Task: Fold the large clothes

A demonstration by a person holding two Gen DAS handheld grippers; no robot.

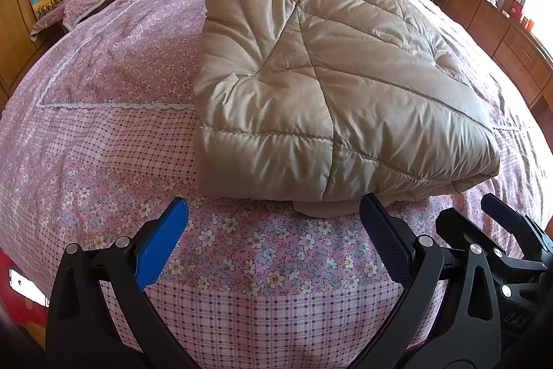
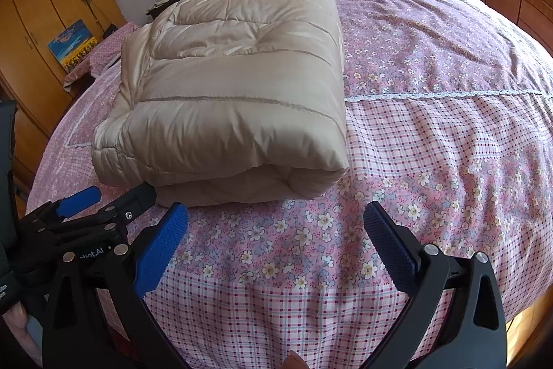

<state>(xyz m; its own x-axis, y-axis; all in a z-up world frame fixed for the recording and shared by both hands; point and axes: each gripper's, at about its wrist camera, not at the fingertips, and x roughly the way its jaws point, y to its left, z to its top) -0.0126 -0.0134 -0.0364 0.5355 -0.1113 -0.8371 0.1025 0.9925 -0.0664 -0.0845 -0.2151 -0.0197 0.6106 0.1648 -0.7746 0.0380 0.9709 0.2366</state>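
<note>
A beige quilted down coat (image 1: 321,75) is seen folded into a thick bundle, laid near the foot edge of the bed (image 1: 114,134) on its pink floral cover. The left gripper (image 1: 276,241) and right gripper (image 2: 276,248) are held wide apart, empty, just short of the bundle's near edge, side by side.

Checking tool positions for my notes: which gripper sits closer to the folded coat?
The left gripper: its right jaw nearly meets the coat; the right gripper hangs over bare bedspread.
</note>
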